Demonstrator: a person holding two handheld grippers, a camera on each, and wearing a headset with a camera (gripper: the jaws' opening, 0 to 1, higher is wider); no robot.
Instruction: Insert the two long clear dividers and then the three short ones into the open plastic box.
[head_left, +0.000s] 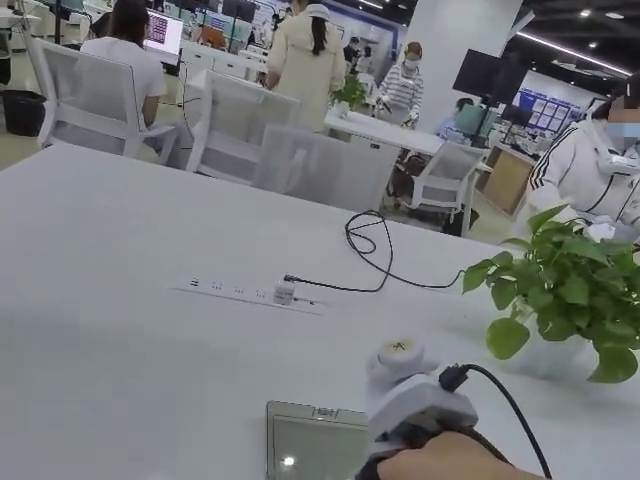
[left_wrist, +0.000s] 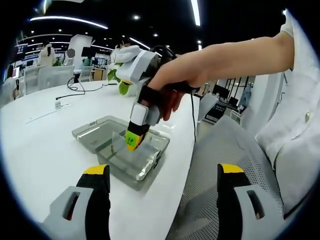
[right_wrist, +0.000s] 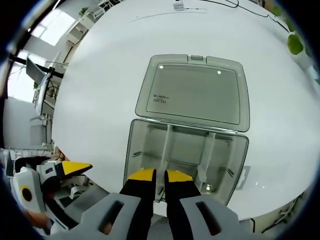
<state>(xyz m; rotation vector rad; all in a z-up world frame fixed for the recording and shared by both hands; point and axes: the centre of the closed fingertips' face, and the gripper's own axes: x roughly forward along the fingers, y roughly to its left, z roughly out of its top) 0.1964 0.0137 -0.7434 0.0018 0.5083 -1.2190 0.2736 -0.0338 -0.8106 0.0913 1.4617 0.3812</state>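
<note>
The open clear plastic box (right_wrist: 186, 162) lies near the table's front edge, its lid (right_wrist: 192, 92) flat behind it. Two clear dividers stand in the base, one (right_wrist: 166, 145) left of centre and one (right_wrist: 207, 150) further right. My right gripper (right_wrist: 160, 176) points down into the base, its yellow-tipped jaws shut on the near end of the left divider. In the left gripper view a hand holds that right gripper (left_wrist: 132, 143) with its tips inside the box (left_wrist: 145, 167). My left gripper (left_wrist: 163, 172) hangs open and holds nothing, off the table's edge beside the box.
A potted green plant (head_left: 565, 290) stands at the right of the white table (head_left: 120, 330). A black cable (head_left: 365, 245) and a flat socket strip (head_left: 250, 293) lie mid-table. White chairs and several people are beyond the far edge. A mesh chair (left_wrist: 225, 150) is beside the table.
</note>
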